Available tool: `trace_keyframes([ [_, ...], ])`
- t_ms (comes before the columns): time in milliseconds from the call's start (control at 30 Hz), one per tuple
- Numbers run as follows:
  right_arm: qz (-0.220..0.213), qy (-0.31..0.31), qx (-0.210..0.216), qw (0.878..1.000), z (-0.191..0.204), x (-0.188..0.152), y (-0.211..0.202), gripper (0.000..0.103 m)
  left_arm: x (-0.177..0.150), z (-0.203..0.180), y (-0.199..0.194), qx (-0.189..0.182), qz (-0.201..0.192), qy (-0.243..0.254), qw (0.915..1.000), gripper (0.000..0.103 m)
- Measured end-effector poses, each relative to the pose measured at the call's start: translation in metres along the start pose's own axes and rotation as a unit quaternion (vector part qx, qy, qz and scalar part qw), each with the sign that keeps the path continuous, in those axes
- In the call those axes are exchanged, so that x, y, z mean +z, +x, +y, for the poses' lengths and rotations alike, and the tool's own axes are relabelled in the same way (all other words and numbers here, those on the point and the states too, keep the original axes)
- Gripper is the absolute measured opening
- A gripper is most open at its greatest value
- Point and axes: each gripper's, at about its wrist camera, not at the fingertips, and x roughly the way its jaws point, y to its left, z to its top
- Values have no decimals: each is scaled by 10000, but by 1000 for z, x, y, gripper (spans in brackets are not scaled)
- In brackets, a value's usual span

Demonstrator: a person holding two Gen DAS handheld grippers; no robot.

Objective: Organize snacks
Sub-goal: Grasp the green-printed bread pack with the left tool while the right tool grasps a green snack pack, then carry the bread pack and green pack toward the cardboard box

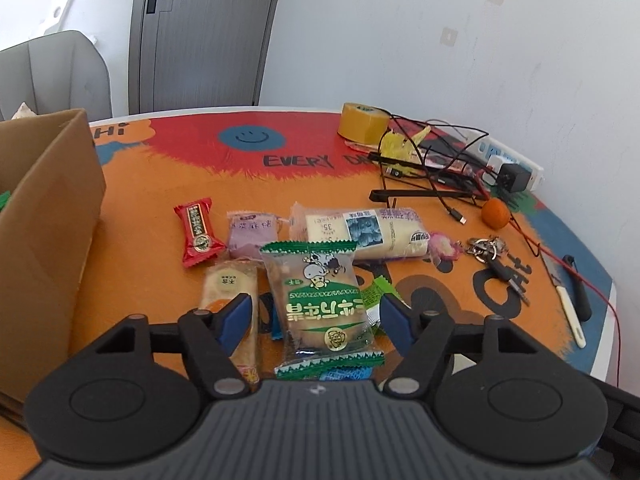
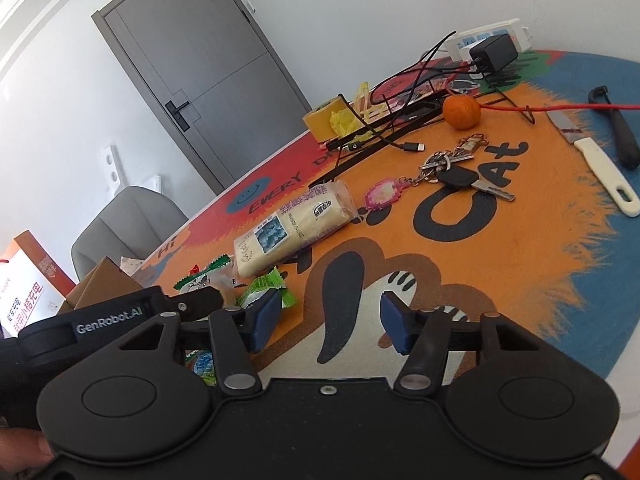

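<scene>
1. Here, the green-edged biscuit packet (image 1: 320, 304) lies flat on the orange table mat (image 1: 160, 248), on top of a small heap of other snacks.
2. The left gripper (image 1: 316, 314) hangs over it with its blue pads on either side; the jaws stand apart and neither pad visibly presses the wrapper, so the claw is released.
3. Just under the left pad sits a pale cake packet (image 1: 230, 300), partly tucked beneath the green-edged packet; a light-green wrapper (image 1: 376, 294) pokes out by the right pad.
4. Beyond these lie a red candy packet (image 1: 198, 230), a purple snack packet (image 1: 250, 234) and a long cream bread roll (image 1: 360, 232) with a blue label.
5. The right gripper (image 2: 328, 322) is over a bare part of the mat beside the heap, jaws apart with nothing between them, released as well.
6. A cardboard box (image 1: 48, 220) stands at the left edge of the table, well apart from the heap.
7. Farther off are a bunch of keys (image 2: 456, 172), an orange fruit (image 2: 461, 111), a roll of yellow tape (image 1: 364, 122), a white-handled knife (image 2: 596, 160), tangled cables (image 1: 436, 160) and a power strip (image 2: 488, 38).
</scene>
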Motion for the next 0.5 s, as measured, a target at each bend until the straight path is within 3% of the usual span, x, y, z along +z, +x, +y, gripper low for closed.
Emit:
trace_keyframes([
  [133,37,44,39,10000,0,0,7,56,1,-7,8,122,-5,185,9998,69],
  [167,40,47,59,10000,0,-1,8,56,1,-9,9,130,9,241,9996,64],
  [200,45,51,72,10000,1,-1,9,56,1,-10,11,137,39,297,9995,50],
  [233,53,58,81,9999,1,-1,11,56,1,-10,14,120,96,280,9995,48],
  [500,75,24,202,9998,10,-2,25,56,4,2,2,63,-56,130,9999,46],
])
